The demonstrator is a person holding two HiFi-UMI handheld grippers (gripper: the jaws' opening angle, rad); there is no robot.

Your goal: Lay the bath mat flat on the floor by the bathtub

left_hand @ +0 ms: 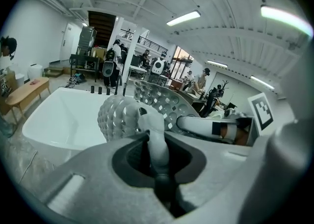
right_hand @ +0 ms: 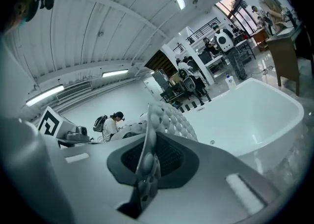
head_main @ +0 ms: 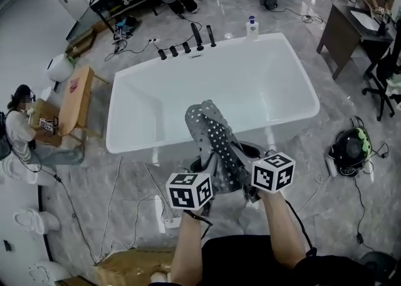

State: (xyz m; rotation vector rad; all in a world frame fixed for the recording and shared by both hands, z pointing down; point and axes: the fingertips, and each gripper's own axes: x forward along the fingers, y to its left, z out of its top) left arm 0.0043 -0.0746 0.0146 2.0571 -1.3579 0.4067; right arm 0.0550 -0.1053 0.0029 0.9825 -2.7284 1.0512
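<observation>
Item: one grey perforated rubber bath mat. We are pinching it with both tongs, the left gripper and the right gripper each clamping a folded edge. We are holding it bunched and raised at the 6 o'clock rim of the white rectangular bathtub.

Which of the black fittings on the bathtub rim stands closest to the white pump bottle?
The tall post at the row's right end in the head view; the other four fittings stand farther left of the bottle.
</observation>
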